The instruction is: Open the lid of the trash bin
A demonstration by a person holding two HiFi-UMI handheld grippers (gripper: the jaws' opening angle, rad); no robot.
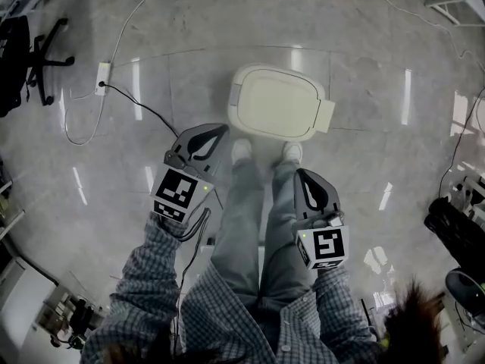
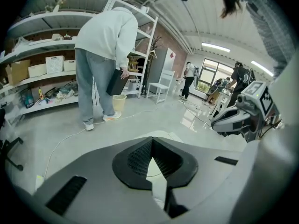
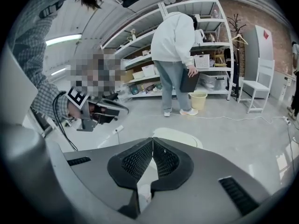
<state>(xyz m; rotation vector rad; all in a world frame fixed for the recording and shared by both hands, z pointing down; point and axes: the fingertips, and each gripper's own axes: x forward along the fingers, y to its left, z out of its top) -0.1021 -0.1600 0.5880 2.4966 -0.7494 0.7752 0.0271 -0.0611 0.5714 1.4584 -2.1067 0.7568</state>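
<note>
**Both the left gripper [image 1: 220, 131] and the right gripper [image 1: 301, 174] clenched on nothing, lid [image 1: 274, 103] still down**

So, in each gripper view the ribbed pads are seen pressed tip to tip, and only floor shows through the little gap behind them. Nothing is gripped on either side. Both are held off the floor, one outside each leg, noses pointed forward and down toward the trash bin [image 1: 241, 123], with no contact made yet.

The bin itself, pale and rounded-square, is parked on the glossy floor just in front of the shoes [image 1: 241, 150], more or less centred between the two grippers. Its lid is lying flat and closed. A small tab [image 1: 326, 116] is seen sticking out at the bin's right edge. Whether that's a hinge or a lip meant for lifting can't be told from up here.

This looks like a ready stance, with the bin kept dead ahead so it can be reached from either side. The task hasn't really been started. If the tab is a lip, the right gripper is better placed for it, and those jaws would have to be opened first to pinch it.

One thing to be watched: a light bin on a polished floor could easily be shoved along instead of opened. A cable [image 1: 144, 106] from the power strip [image 1: 102, 78] is also lying off to the left.
</note>
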